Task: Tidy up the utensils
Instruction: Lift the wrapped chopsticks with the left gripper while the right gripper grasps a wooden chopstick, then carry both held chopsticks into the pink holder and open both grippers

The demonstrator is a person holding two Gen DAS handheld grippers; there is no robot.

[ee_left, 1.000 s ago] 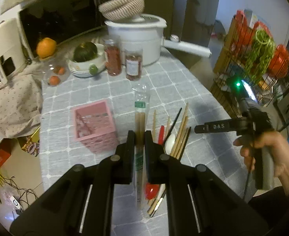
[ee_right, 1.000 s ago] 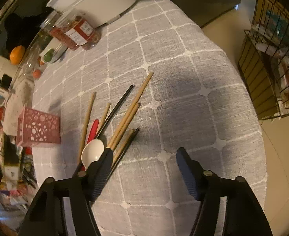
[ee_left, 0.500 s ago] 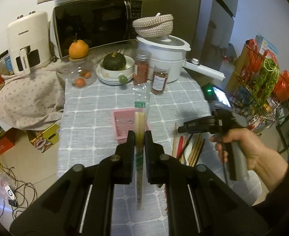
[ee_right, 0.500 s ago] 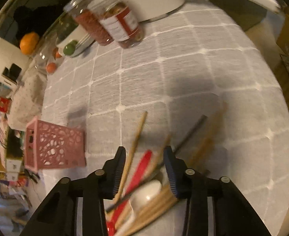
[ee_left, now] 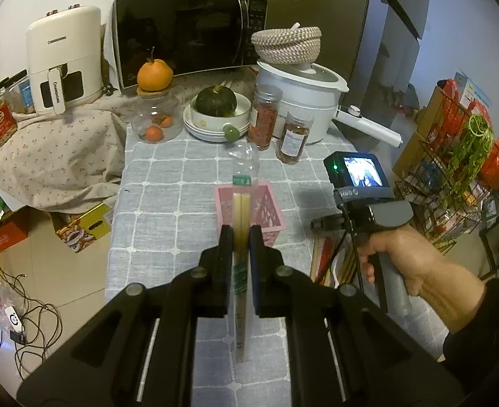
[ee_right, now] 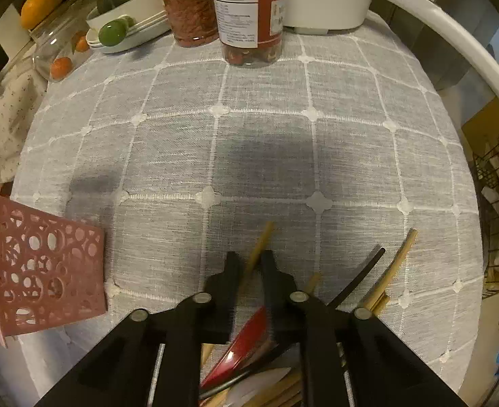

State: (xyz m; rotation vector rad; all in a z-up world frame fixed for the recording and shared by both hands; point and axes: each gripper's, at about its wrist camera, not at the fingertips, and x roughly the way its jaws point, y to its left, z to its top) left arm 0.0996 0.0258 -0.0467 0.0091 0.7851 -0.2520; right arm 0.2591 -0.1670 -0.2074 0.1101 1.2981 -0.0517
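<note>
My left gripper (ee_left: 241, 235) is shut on a pair of wooden chopsticks in a clear plastic sleeve (ee_left: 241, 203), held above the table in front of the pink perforated basket (ee_left: 249, 208). The basket also shows at the left of the right wrist view (ee_right: 39, 264). My right gripper (ee_right: 251, 264) is low over a pile of utensils; its jaws are nearly closed around a wooden chopstick (ee_right: 261, 242). A red spoon (ee_right: 242, 349), a black chopstick (ee_right: 361, 276), a white spoon (ee_right: 266, 385) and more wooden chopsticks (ee_right: 393, 268) lie beneath and beside it.
At the back of the grey checked tablecloth (ee_right: 266, 142) stand two spice jars (ee_right: 249, 13), a white rice cooker (ee_left: 300, 101), a bowl with a squash (ee_left: 217, 108) and a glass jar (ee_left: 154, 118). A wire rack (ee_left: 459, 159) stands to the right.
My left gripper rose and pulled back with the sleeved chopsticks, now lined up with the pink basket. My right gripper dropped onto the pile and narrowed around one wooden chopstick.
</note>
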